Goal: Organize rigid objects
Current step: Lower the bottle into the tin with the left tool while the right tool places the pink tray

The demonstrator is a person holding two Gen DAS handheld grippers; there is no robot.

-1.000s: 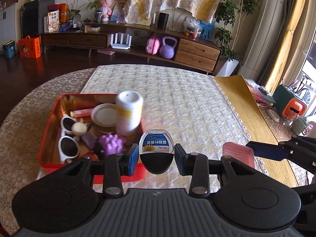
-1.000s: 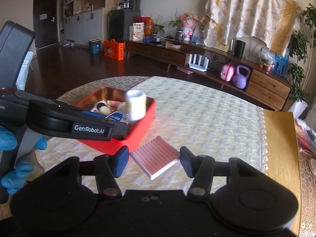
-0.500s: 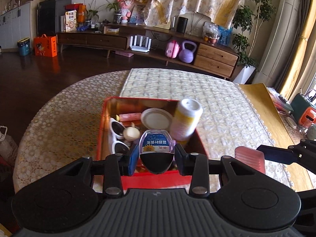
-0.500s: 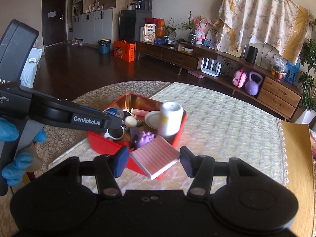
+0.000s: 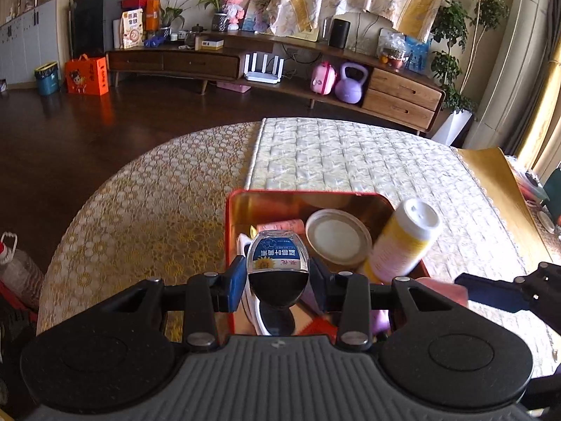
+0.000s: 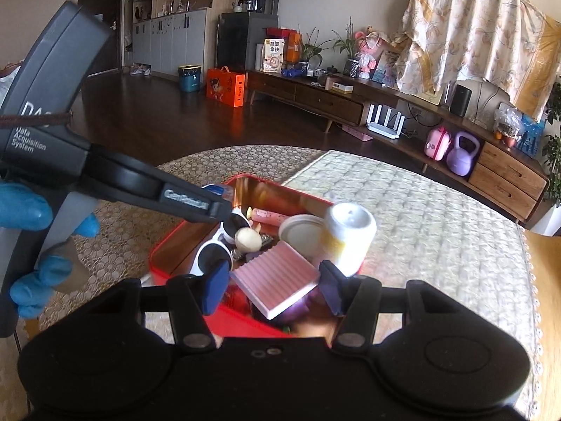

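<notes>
Crowding is the risk here: the red tin (image 6: 164, 256) already carries white sunglasses (image 6: 210, 254), a round lid (image 6: 299, 229), a pink tube (image 6: 268, 215) and a yellow bottle with a white cap (image 6: 349, 236) that leans against the tin's right wall. If the pink ribbed block (image 6: 277, 279) comes down near that wall it could knock the bottle over the rim onto the worktop (image 6: 438, 217). Both tools also converge over the same tin, so their fingers could clash.

The left gripper (image 5: 277, 275) is clenched on a small bottle with a blue label (image 5: 278, 263), carried upright above the tin's near left corner. The right gripper (image 6: 271, 287) reaches in from the right and hovers over the tin's near edge; the block sits tilted between its fingers, touching the left one, though I cannot tell from here whether the right one bears on it. A blue-gloved hand (image 6: 38, 242) grips the left tool's handle, angled down toward the tin.
</notes>
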